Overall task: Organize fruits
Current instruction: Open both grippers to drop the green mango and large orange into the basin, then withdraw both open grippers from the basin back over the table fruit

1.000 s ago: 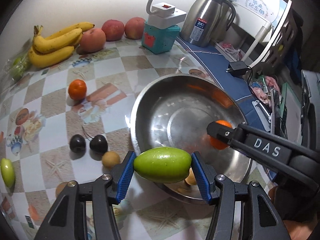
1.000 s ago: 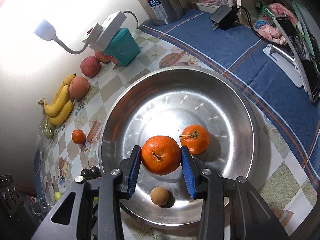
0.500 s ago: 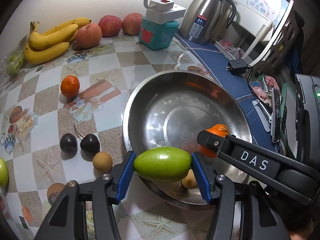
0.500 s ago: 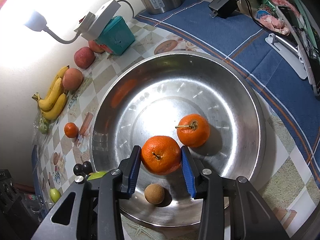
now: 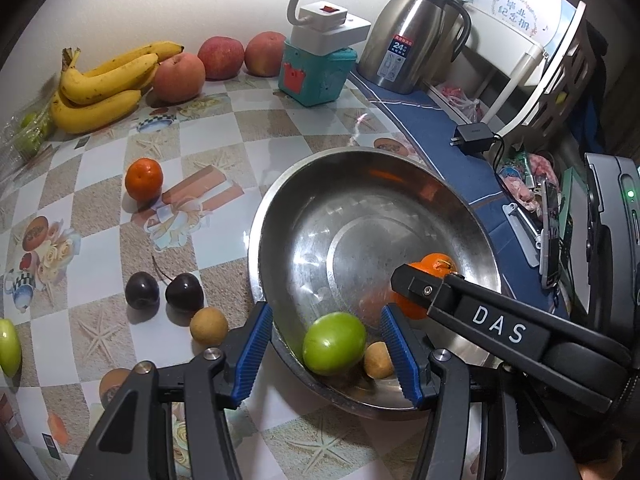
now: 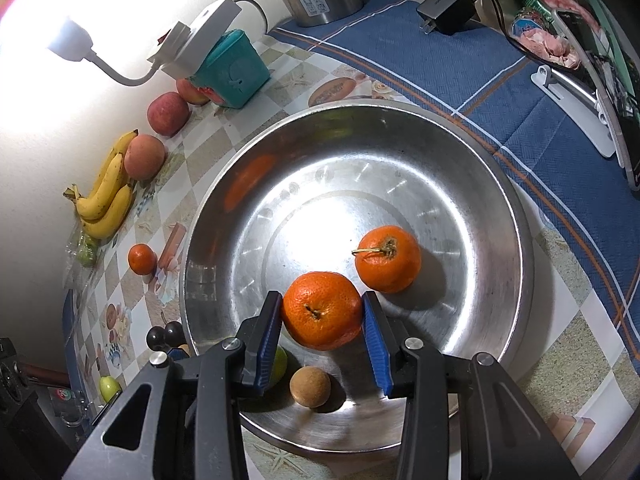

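A steel bowl point(image 5: 472, 216) point(image 6: 500, 184) sits on the checkered table. My left gripper point(image 5: 326, 346) is open over its near rim; the green fruit point(image 5: 334, 342) lies loose in the bowl between the blue pads, beside a small brown longan point(image 5: 378, 360). My right gripper point(image 6: 323, 326) is shut on an orange mandarin point(image 6: 322, 310) just above the bowl's floor. A second mandarin with a stem point(image 6: 388, 258) lies in the bowl. The longan point(image 6: 310, 386) and a sliver of the green fruit point(image 6: 280, 364) show in the right wrist view.
On the table left of the bowl lie a mandarin point(image 5: 144, 179), two dark cherries point(image 5: 184, 292), a longan point(image 5: 208, 326) and a green fruit point(image 5: 9, 346). Bananas point(image 5: 104, 84), peaches and apples point(image 5: 220, 58) line the wall. A teal box point(image 5: 316, 74) and kettle point(image 5: 412, 52) stand behind.
My left gripper opened and let the green fruit drop into the bowl. The right gripper, still holding its mandarin, moved slightly lower over the bowl.
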Available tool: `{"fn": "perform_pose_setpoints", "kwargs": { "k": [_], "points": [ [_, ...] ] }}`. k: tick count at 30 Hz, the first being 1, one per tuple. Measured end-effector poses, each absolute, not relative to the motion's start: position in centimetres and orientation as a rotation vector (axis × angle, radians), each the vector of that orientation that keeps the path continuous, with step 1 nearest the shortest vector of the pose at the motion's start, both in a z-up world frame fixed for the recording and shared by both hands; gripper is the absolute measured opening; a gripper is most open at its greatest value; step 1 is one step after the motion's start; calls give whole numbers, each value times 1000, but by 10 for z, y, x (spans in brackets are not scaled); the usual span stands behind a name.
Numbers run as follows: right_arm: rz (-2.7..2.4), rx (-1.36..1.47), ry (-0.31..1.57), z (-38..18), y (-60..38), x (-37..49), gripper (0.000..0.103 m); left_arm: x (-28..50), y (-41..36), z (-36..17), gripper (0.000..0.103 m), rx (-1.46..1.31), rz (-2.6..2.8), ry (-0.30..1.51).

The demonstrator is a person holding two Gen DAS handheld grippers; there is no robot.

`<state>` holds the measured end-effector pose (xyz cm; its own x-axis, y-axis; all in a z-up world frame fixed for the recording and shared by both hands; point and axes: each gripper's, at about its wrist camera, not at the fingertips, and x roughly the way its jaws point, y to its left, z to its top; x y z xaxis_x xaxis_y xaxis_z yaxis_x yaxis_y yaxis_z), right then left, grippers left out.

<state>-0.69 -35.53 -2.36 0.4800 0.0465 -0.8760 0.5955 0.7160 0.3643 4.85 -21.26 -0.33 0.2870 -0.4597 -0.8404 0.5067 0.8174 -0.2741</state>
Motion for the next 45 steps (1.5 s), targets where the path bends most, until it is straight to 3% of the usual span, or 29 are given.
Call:
{"fn": "perform_pose_setpoints", "kwargs": {
  "k": [21, 28, 31, 35, 38, 42, 45],
  "points": [
    [-359, 658, 984, -1, -347, -7, 42, 66, -175, 12, 61, -2, -501, 1122],
    [-389, 593, 1013, 1, -340, -7, 42, 73, -150, 2, 66, 22, -318, 1210],
    [-395, 562, 1031, 1, -336, -6, 50, 76, -137, -12, 66, 24, -234, 1282],
    [-382, 523, 1055, -1, -328, -3, 53, 77, -125, -20, 67, 9, -196, 1316],
    [-382, 487, 1068, -3, -322, -1, 70, 77, -118, -22, 80, -10, -179, 1326],
    [-376, 462, 1076, -5, -318, 1, 75, 78, -115, -27, 97, -8, -155, 1343],
    [-376, 446, 1083, -6, -315, 2, 78, 77, -115, -27, 101, 27, -137, 1335]
  ]
}}
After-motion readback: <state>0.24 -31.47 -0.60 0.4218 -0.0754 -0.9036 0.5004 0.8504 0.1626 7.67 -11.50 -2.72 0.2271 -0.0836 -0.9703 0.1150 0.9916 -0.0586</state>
